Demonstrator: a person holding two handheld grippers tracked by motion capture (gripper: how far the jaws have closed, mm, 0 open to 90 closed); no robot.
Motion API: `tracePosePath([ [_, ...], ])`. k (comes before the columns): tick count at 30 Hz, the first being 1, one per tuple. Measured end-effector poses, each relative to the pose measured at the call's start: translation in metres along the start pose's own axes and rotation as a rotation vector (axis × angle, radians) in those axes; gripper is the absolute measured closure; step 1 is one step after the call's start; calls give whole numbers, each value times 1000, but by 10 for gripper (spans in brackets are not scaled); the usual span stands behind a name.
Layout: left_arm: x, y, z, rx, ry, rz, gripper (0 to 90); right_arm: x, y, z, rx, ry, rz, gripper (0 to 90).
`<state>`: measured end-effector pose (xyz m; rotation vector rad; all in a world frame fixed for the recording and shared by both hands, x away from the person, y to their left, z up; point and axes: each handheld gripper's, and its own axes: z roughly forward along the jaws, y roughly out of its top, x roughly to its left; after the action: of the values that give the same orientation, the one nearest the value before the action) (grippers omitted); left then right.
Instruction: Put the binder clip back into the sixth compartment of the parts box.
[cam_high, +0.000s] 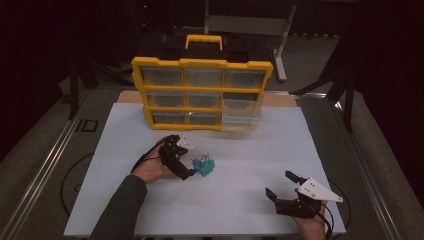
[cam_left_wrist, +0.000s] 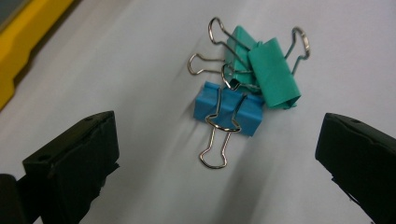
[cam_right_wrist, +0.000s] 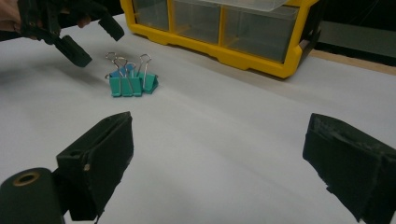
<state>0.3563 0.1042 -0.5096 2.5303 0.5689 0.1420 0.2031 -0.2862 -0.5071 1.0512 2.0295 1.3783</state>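
Between the spread jaws of the left gripper (cam_left_wrist: 217, 154), a small heap of binder clips (cam_left_wrist: 247, 79) lies just ahead on the white surface (cam_high: 240, 150).

From the left gripper view, the blue clip (cam_left_wrist: 229, 109) sits nearest, its wire handle pointing back toward the jaws, with the teal clips (cam_left_wrist: 273, 72) touching it on the far side; the heap's long axis runs slantwise across the gap. Seen from the high view, the left gripper (cam_high: 186, 159) is just beside the clips and tilted down toward them, the hand (cam_high: 152, 170) low on the surface, so it is clearly the nearer one. The right gripper (cam_high: 282, 184) rests well apart near the front edge, jaws also spread and holding nothing. Behind stands the yellow drawer organizer (cam_high: 200, 92); a short push forward would likely bracket the blue clip.
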Motion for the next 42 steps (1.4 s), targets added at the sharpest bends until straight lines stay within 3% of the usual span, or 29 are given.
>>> tracePosePath([
  [11,-3,1,18,45,1,23,46,0,0,1,4,5,-5,84],
  [15,-4,1,21,42,16,35,156,0,0,1,4,6,-5,84],
  [23,-7,4,27,57,7,93,360,0,0,1,9,10,-5,86],
  [26,-6,4,28,48,2,85,406,1,0,1,11,11,-5,87],
  [28,-5,4,28,37,-24,77,449,1,0,1,11,12,-6,87],
  [31,-6,4,27,39,-20,87,486,0,0,1,11,13,-4,87],
  [42,-4,-2,19,12,-13,57,503,0,0,2,11,12,-2,87],
])
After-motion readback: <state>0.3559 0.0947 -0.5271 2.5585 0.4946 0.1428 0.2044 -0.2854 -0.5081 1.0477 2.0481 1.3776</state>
